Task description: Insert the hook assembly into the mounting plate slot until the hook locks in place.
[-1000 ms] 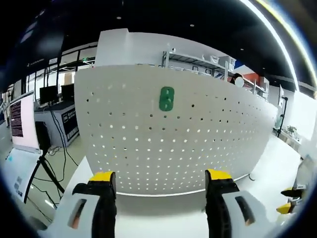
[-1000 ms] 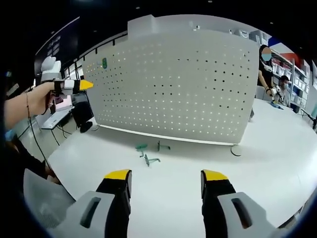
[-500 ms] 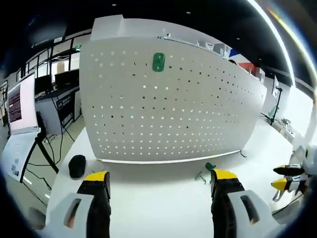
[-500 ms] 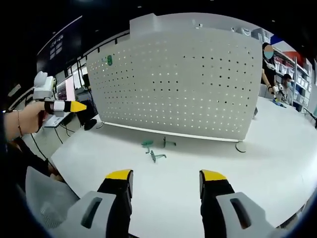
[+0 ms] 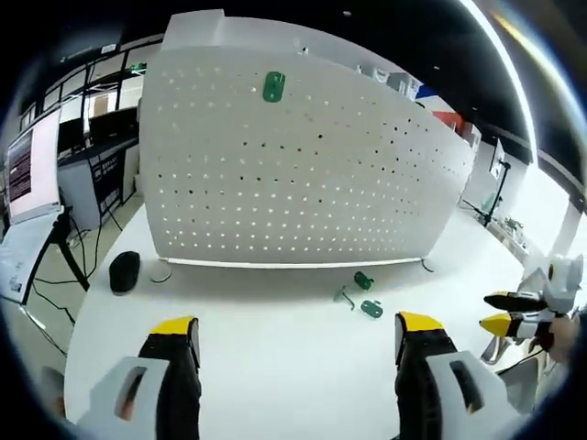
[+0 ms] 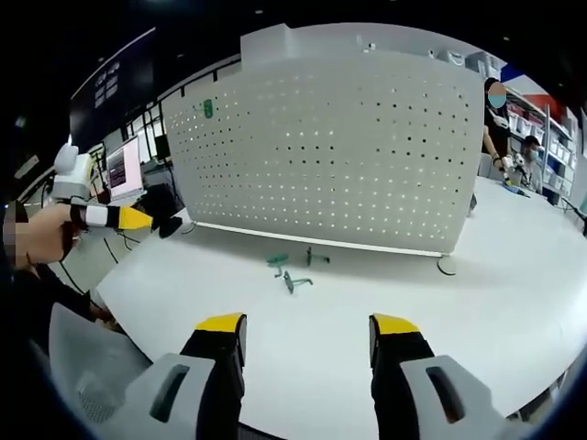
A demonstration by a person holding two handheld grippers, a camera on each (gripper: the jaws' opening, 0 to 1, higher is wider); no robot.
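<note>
— Hooks (image 6: 292, 271) look small, light and stiff — green bits on the white table (image 6: 477, 302), near the pegboard (image 6: 339, 156) foot. Where to grab?

— By a stem, I think. Both the left gripper (image 5: 298, 344) and the right gripper (image 6: 298, 339) hover over the near edge, jaws apart, holding nothing.

A black puck-like object (image 5: 124, 271) lies on the white table (image 5: 275, 339) near a monitor (image 6: 122, 169).

lab/workshop | pegboard (image 6: 330, 156) | monitors (image 5: 20, 170) | shelving (image 6: 555, 128)
</note>
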